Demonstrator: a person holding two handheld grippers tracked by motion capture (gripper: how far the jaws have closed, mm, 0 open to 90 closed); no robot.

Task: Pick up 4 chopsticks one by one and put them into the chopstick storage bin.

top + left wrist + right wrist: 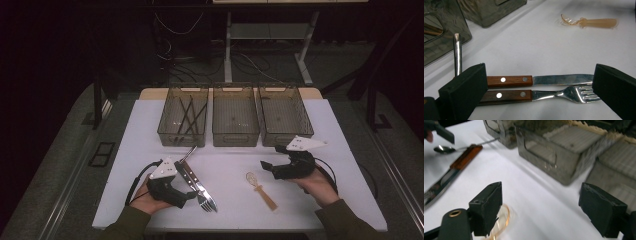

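Left gripper [192, 196] rests low over the white table [230, 165], jaws spread wide and bracketing a wooden-handled knife [534, 80] and fork [536, 94] lying side by side; the pads press on neither. A metal spoon handle [457, 53] lies just beside the left jaw. Right gripper [264, 165] has jaws wide apart with nothing between them, just beside the bowl of a translucent plastic spoon [261, 190]. 3 grey bins [235, 131] stand at the far edge.
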